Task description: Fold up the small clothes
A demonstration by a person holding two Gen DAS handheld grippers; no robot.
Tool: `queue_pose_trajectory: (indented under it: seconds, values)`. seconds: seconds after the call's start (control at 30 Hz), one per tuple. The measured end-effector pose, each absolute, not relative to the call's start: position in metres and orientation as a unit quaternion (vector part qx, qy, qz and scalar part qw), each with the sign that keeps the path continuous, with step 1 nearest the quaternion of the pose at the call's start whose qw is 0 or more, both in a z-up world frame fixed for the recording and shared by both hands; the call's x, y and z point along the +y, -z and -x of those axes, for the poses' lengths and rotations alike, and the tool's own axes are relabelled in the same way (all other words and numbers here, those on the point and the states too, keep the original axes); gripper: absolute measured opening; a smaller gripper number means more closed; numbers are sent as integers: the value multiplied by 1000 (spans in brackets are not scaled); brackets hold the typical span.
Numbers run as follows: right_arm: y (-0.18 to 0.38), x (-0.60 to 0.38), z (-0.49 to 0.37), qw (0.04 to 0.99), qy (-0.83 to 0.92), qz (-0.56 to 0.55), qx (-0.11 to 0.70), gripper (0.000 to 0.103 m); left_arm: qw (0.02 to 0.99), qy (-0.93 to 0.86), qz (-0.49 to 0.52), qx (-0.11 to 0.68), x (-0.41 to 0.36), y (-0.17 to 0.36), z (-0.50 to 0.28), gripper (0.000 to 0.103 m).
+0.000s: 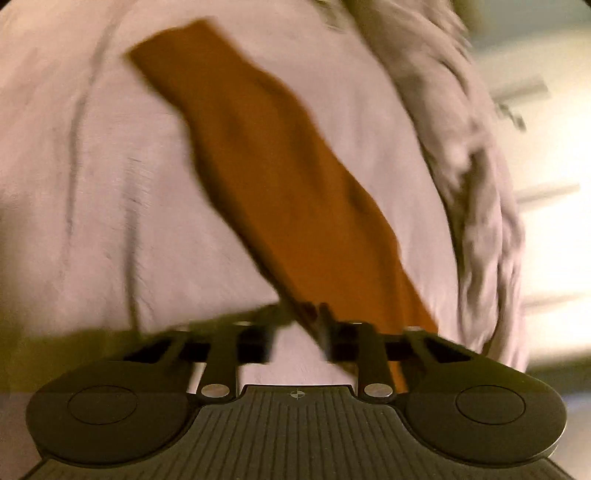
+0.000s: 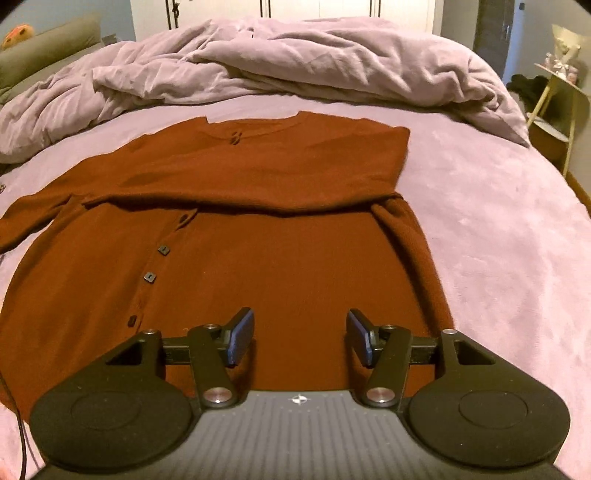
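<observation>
Where the right wrist view looks down the bed (image 2: 498,229), a rust-brown cardigan (image 2: 258,258) lies flat on the lilac cover, collar toward the far edge and hem toward the near edge. One sleeve (image 2: 277,184) is folded across the chest; the other trails off toward the left edge of the bed. Square dark buttons (image 2: 163,250) run down the placket left of the garment's middle.

Right gripper (image 2: 300,338): jaws apart, blue pads (image 2: 242,334) facing each other above the lower body of the cardigan, nothing between them.

Left gripper (image 1: 299,328): view heavily blurred. A long strip of the rust-brown cloth (image 1: 277,184) runs diagonally from the upper left down to the fingers, which are drawn together on its end (the exact contact is smeared, but the cloth enters the narrow gap and stays there).

Crumpled lilac duvet (image 2: 295,62): heaped along the far edge of the bed, beyond the collar.

Green pillow (image 2: 44,51): far left corner.

Small side table (image 2: 557,103): off the right edge of the bed (contents too small to tell).

White cabinet doors (image 2: 314,9): behind the duvet.
</observation>
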State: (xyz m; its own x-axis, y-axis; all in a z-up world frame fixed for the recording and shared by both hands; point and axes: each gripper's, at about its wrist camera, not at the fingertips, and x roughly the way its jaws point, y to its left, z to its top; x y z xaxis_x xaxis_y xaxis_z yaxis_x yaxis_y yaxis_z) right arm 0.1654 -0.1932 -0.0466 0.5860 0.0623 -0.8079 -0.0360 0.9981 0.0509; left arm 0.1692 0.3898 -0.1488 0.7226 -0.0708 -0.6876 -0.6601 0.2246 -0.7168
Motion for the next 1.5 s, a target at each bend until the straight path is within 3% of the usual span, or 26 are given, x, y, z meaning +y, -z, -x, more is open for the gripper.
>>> queue_pose_trajectory:
  seconds: [0.2, 0.37, 0.67, 0.8, 0.9, 0.97, 1.03, 1.27, 1.5]
  values:
    - [32, -188, -168, 896, -25, -7, 444, 57, 685, -241, 643, 243, 431, 160, -166, 12]
    - [30, -185, -171, 895, -23, -9, 445, 57, 677, -245, 651, 240, 448, 165, -171, 9]
    - [32, -185, -172, 896, -25, -11, 443, 57, 839, -174, 450, 252, 384, 70, -200, 8]
    - [29, -188, -170, 901, -24, -24, 432, 57, 911, -47, 335, 237, 288, 6, -229, 8]
    - [27, -191, -168, 904, -21, -37, 426, 57, 938, 39, 235, 251, 198, -15, -249, 9]
    - [26, -193, -166, 905, -22, -45, 423, 57, 941, 72, 177, 280, 142, -7, -260, 14]
    - [26, -196, -164, 905, -23, -50, 422, 57, 936, 87, 134, 314, 101, 16, -262, 36]
    - [27, -205, -177, 898, -49, -84, 429, 57, 905, 13, 142, 400, 91, 90, -235, 39]
    - [41, -174, -231, 877, -124, -149, 440, 57, 910, -30, 151, 384, 130, 115, -209, 44]
